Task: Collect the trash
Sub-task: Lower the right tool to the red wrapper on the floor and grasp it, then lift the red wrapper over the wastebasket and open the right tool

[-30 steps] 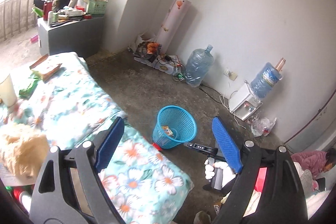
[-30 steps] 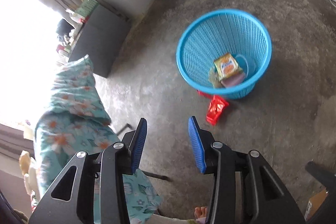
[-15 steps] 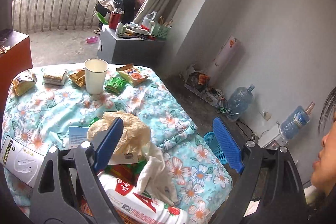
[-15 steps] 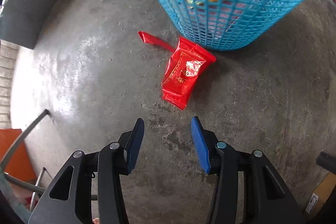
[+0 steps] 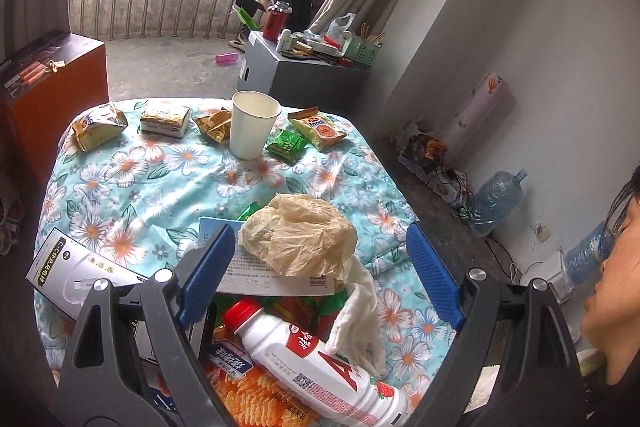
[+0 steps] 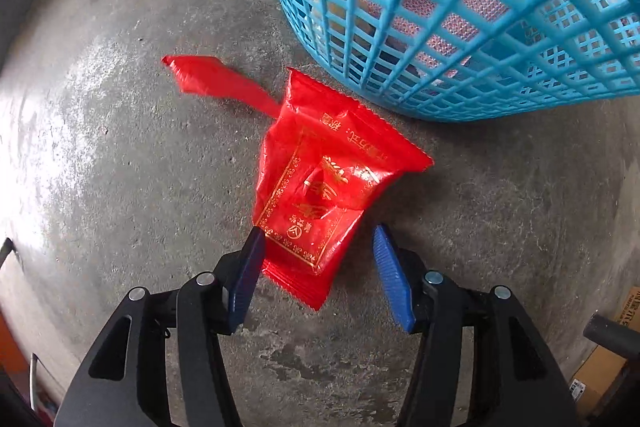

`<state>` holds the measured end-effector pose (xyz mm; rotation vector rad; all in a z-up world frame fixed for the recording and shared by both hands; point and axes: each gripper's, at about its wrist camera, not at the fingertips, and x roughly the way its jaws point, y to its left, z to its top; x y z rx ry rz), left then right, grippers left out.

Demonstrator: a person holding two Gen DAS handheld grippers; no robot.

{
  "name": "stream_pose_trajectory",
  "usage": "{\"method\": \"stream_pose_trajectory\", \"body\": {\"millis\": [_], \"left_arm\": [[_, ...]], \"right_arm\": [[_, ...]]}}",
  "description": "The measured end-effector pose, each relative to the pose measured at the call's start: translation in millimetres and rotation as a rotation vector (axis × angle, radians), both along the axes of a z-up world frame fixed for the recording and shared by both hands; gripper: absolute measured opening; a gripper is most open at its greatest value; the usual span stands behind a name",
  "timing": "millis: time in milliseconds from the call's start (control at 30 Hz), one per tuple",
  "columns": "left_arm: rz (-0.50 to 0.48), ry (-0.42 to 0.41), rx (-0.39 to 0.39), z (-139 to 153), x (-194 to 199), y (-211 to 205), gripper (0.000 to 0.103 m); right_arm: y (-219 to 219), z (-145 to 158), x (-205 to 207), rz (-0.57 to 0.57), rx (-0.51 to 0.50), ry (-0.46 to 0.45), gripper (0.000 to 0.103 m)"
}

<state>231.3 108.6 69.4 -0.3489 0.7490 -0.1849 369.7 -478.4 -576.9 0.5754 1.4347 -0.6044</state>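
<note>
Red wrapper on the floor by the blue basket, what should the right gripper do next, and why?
Probably close on it. The right gripper has just been opening, and its jaws now straddle the near end of the red wrapper without pressing it. The wrapper lies flat on the concrete floor outside the blue basket, so gripping comes before lifting.

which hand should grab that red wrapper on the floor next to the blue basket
Right. The right gripper points down over the red wrapper, jaws just opened and straddling its near end beside the blue basket. The left gripper is open over the table clutter instead.
</note>
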Motion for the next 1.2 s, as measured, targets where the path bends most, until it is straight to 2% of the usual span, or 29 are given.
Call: {"method": "stream_pose_trajectory", "body": {"millis": [100,200,300,367,533,667,767,900,967,1033,1100,1200], "left_arm": [[0.015,0.01,0.005,-1.8,0.1,3.7,0.083],[0.03,0.012,0.018,-0.5,-1.1,6.9,0.083],[0.038,0.01,0.016,1.3,-3.7,9.0,0.083],[0.036,-0.001,0.02,3.5,-6.4,8.6,0.083],[0.028,-0.023,0.009,6.1,-13.7,9.0,0.083],[0.025,-0.035,-0.009,5.7,-20.0,11.6,0.083],[0.026,-0.048,-0.028,4.8,-23.7,13.9,0.083],[0.03,-0.055,-0.042,1.4,-27.1,18.2,0.083],[0.032,-0.059,-0.043,0.9,-28.3,19.4,0.083],[0.035,-0.066,-0.053,-0.1,-31.3,22.6,0.083],[0.036,-0.072,-0.068,-1.8,-35.4,26.1,0.083],[0.04,-0.086,-0.078,-3.5,-41.0,30.0,0.083]], "right_arm": [[2.5,0.1,4.9,0.035,0.0,-0.009,0.053],[2.3,5.8,5.1,0.033,-0.004,-0.029,0.04],[-4.5,11.3,-2.4,0.012,0.003,-0.046,0.011],[-4.5,14.9,-5.6,0.017,0.008,-0.053,0.007],[2.1,37.1,-31.9,0.053,0.015,-0.093,0.003],[17.3,80.5,-53.6,0.125,0.021,-0.182,0.003],[36.5,136.2,-70.4,0.24,0.006,-0.287,0.003],[56.0,230.5,-91.6,0.328,0.02,-0.482,0.003],[47.3,274.0,-95.3,0.323,-0.02,-0.568,0.003],[23.1,302.6,-90.8,0.27,-0.055,-0.618,0.003],[-9.4,312.0,-80.5,0.202,-0.1,-0.598,0.003],[-62.6,289.3,-53.7,0.106,-0.084,-0.439,0.004]]}}
